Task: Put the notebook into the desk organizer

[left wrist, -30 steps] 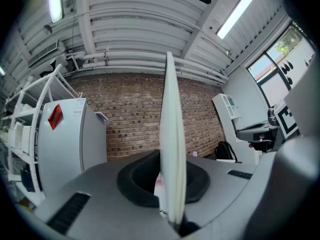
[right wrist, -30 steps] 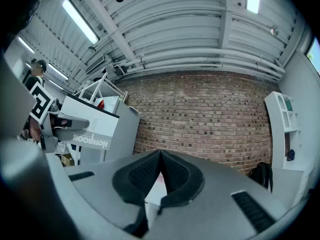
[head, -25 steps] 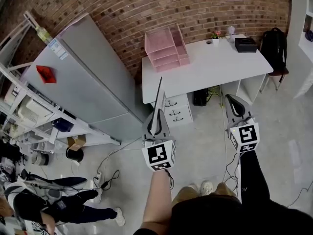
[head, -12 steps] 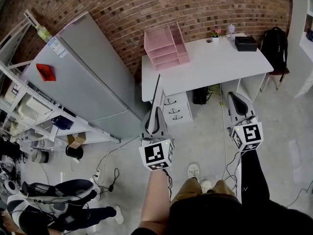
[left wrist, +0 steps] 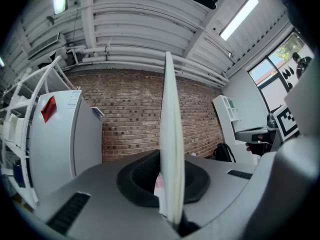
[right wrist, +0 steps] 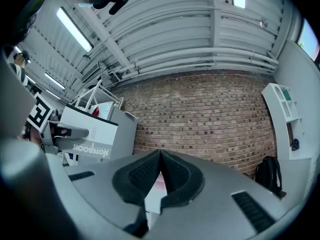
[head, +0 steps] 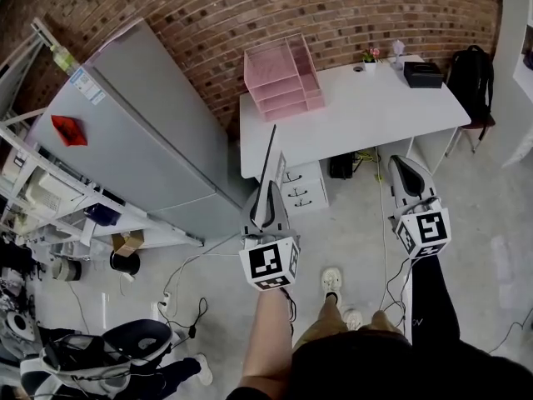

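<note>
A thin white notebook (head: 268,161) stands on edge in my left gripper (head: 267,188), which is shut on its lower edge. In the left gripper view the notebook (left wrist: 172,149) rises straight up between the dark pads of the left gripper (left wrist: 171,184). The right gripper view shows the notebook's printed cover (right wrist: 85,134) at the left. My right gripper (head: 400,167) is shut with nothing in it, and its pads meet at the right gripper's tip (right wrist: 161,170). The pink desk organizer (head: 283,77) stands at the back left of the white desk (head: 375,119), well ahead of both grippers.
A tall grey cabinet (head: 141,132) stands left of the desk. A white drawer unit (head: 300,186) sits under the desk. On the desk are a black box (head: 423,73) and a small plant (head: 368,58). A black backpack (head: 468,77) is at the right. Cables (head: 187,294) lie on the floor.
The person holding the grippers has taken a step, one foot now forward, and both grippers have shifted slightly with them. The person at the lower left has moved. Both grips are unchanged.
</note>
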`<state>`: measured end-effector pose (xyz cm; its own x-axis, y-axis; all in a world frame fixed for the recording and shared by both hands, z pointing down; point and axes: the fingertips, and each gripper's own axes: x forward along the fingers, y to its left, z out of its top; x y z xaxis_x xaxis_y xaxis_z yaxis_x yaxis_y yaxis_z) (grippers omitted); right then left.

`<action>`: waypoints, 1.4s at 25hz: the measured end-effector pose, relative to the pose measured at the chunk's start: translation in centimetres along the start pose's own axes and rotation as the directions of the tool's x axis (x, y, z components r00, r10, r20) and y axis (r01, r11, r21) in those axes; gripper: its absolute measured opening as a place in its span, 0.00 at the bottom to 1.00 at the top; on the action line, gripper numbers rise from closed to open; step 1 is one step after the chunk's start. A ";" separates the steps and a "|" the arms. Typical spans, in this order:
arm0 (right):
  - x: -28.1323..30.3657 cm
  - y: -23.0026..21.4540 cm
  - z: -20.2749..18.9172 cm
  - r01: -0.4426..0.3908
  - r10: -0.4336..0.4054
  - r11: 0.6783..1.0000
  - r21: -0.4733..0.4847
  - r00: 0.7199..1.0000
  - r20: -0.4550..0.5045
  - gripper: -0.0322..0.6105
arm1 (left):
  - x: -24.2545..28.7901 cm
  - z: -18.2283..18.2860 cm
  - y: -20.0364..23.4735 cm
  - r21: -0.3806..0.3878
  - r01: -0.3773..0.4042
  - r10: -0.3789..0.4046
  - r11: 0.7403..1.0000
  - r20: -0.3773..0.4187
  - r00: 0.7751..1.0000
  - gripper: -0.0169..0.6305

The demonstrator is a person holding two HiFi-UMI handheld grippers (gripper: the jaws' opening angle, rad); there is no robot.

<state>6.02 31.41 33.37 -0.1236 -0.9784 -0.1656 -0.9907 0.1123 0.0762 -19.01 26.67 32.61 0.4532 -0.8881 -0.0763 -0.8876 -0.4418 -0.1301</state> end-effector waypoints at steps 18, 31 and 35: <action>15.7 -3.0 -0.1 0.066 -0.066 0.998 -0.024 0.997 0.032 0.08 | 16.3 -0.5 6.1 -0.019 0.058 -0.057 0.998 0.022 0.998 0.06; 21.9 -3.5 -1.5 0.116 -0.115 0.992 -0.046 0.993 0.032 0.08 | 23.1 -1.3 9.2 -0.026 0.098 -0.097 0.995 0.037 0.995 0.06; 22.9 -3.7 -2.0 0.125 -0.124 0.991 -0.049 0.992 0.020 0.08 | 24.2 -1.6 9.6 -0.032 0.108 -0.107 0.994 0.032 0.994 0.06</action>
<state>6.93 8.27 31.22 -0.0009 -0.9811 -0.1934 -0.9945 -0.0194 0.1030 -16.70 0.73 31.13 0.5481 -0.8311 -0.0940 -0.8356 -0.5390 -0.1059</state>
